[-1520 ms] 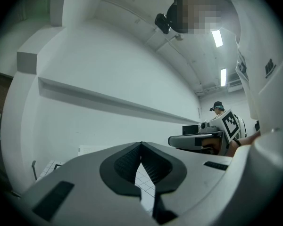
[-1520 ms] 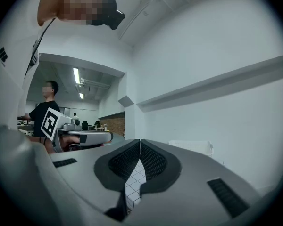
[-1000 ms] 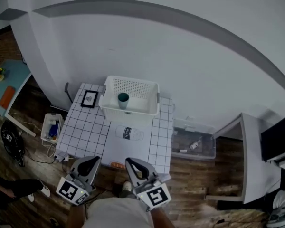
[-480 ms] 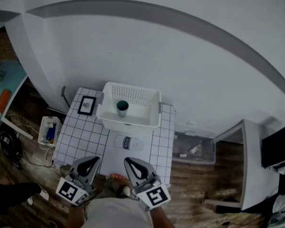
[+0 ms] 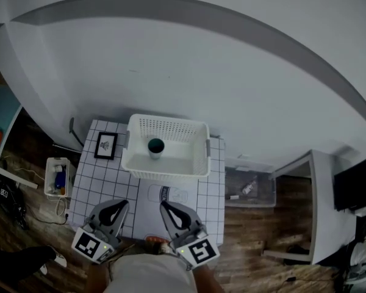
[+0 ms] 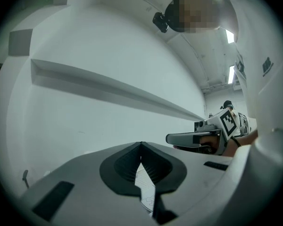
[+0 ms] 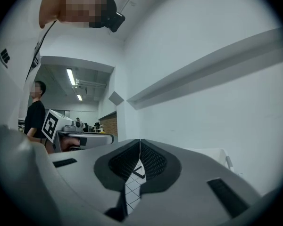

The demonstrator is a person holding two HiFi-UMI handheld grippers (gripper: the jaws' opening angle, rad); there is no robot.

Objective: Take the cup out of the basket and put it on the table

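A dark teal cup [image 5: 155, 146] stands upright inside a white plastic basket [image 5: 195, 163] at the back of a small white grid-patterned table [image 5: 104, 179]. My left gripper [image 5: 118, 204] and right gripper [image 5: 165, 206] hover side by side over the table's near edge, well short of the basket. Both are shut with nothing between the jaws. In the left gripper view the jaws [image 6: 141, 144] meet at the tips, and the right gripper's body [image 6: 198, 138] shows beside them. The right gripper view shows its jaws [image 7: 140, 141] closed, with the basket's rim [image 7: 212, 152] at the right.
A small black picture frame [image 5: 104, 144] stands on the table left of the basket. A white bottle [image 5: 166, 194] lies in front of the basket. A clear bin [image 5: 250, 188] sits on the wood floor to the right and a small crate [image 5: 56, 177] to the left. A white wall rises behind.
The head camera has shifted, so the table and basket sit lower and nearer in the view. Both grippers keep their place and stay shut.
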